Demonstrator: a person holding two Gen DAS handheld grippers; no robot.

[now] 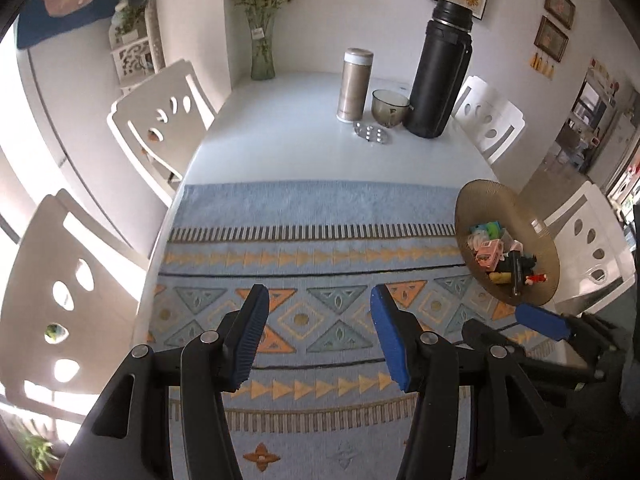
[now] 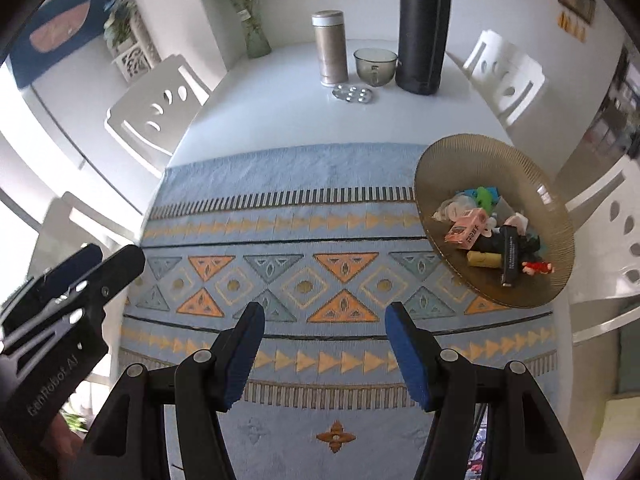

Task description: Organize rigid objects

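toys (image 2: 492,236) in dish (image 2: 460,160), flask (image 2: 424,28) behind

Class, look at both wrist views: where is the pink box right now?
The pink box lies in the ribbed gold dish at the right of both views, among other small items, beside a black stick-shaped item.

Blue geometric cloth (image 2: 320,216), amber ribbed plate (image 2: 472,160)
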